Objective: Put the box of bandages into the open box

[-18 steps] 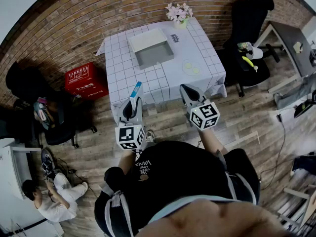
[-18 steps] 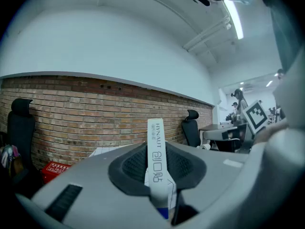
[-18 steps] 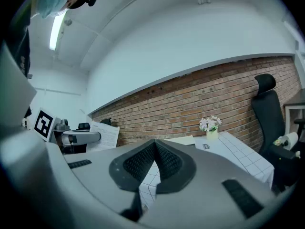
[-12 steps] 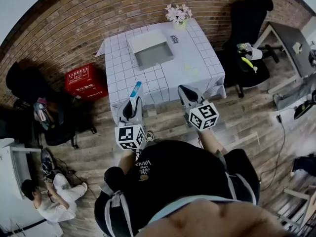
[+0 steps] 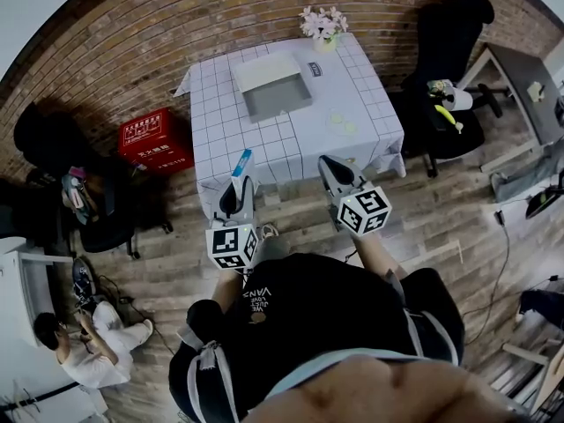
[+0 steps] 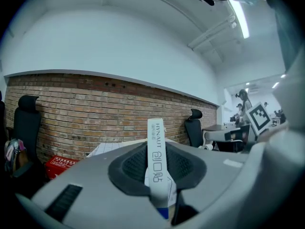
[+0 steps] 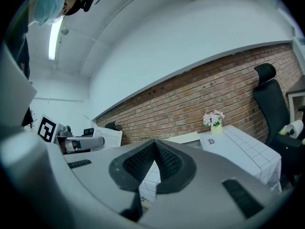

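My left gripper (image 5: 236,192) is shut on the box of bandages (image 5: 241,164), a narrow white and blue carton that stands upright between the jaws (image 6: 156,163). It hangs in front of the near left edge of the table (image 5: 348,91). The open box (image 5: 273,87), grey inside with its white lid folded back, sits at the far middle of the table. My right gripper (image 5: 335,171) is shut with nothing in it (image 7: 153,152), held above the table's near right edge.
A vase of flowers (image 5: 321,25) and a small card (image 5: 312,68) stand at the table's far right. A pale plate (image 5: 340,122) lies right of the open box. Red crate (image 5: 155,141) and black chairs (image 5: 448,51) flank the table. A person (image 5: 75,356) sits at lower left.
Both grippers have barely shifted. The bandage box stays clamped in the left gripper. The view has drifted slightly.
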`<state>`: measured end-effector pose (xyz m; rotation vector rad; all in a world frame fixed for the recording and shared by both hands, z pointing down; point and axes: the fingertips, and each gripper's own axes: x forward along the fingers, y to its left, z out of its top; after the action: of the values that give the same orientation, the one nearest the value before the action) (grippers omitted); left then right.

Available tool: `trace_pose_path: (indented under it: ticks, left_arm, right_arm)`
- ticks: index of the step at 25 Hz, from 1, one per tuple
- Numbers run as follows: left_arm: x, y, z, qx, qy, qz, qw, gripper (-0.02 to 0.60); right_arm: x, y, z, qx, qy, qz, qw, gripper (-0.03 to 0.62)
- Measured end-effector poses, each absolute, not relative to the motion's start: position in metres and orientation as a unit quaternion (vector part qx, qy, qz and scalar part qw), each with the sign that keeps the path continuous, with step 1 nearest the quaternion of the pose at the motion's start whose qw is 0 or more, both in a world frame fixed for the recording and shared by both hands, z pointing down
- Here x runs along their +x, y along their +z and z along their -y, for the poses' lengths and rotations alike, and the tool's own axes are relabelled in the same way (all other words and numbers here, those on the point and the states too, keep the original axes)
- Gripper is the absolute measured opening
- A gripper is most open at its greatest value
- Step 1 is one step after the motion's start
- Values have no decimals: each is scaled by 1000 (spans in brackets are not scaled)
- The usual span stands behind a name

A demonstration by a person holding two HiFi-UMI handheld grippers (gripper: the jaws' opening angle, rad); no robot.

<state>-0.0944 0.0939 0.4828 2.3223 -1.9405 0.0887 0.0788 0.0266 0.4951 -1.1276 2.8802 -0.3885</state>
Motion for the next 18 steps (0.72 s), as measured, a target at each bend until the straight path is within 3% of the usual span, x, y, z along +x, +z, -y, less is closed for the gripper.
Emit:
trace_pose_path:
  ticks: [18]
  left_arm:
    - [-130, 497, -29, 793, 37, 604, 65, 87]
  right_arm:
    - [39, 508, 27, -397, -135, -908, 4, -3]
